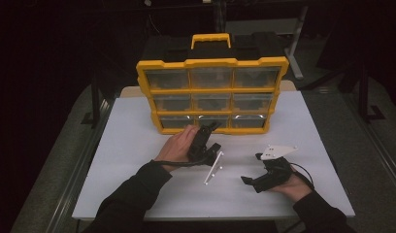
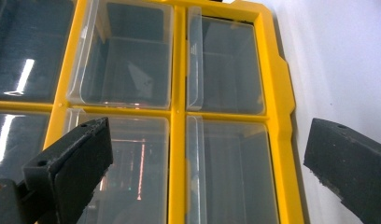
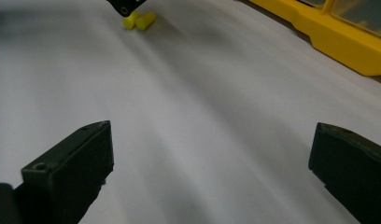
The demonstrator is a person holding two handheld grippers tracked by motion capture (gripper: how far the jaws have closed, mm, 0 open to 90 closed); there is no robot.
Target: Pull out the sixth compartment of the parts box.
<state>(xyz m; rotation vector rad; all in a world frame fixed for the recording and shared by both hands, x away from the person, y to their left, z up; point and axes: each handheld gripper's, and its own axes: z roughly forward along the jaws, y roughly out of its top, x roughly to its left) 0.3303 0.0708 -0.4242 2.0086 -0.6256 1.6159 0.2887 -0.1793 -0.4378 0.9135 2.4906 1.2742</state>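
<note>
A yellow organizer (image 1: 213, 63) with clear plastic drawers stands upright at the back of the white table (image 1: 138, 170). My left gripper (image 1: 214, 137) is held on its side right in front of the bottom row. In the left gripper view its jaws (image 2: 209, 140) stand wide open, with nothing between them, facing shut clear drawers (image 2: 230, 168). My right gripper (image 1: 250, 168) rests low on the table at the front right, pointing left. It is open and empty (image 3: 212, 135). Two small yellow cylinders (image 3: 139, 20) lie side by side on the table ahead of it.
The organizer's yellow base (image 3: 338, 37) runs along the far right in the right gripper view. A black carry handle with a yellow grip (image 1: 211, 39) tops the organizer. Bare white table (image 1: 312, 131) lies on both sides of it; the surroundings are dark.
</note>
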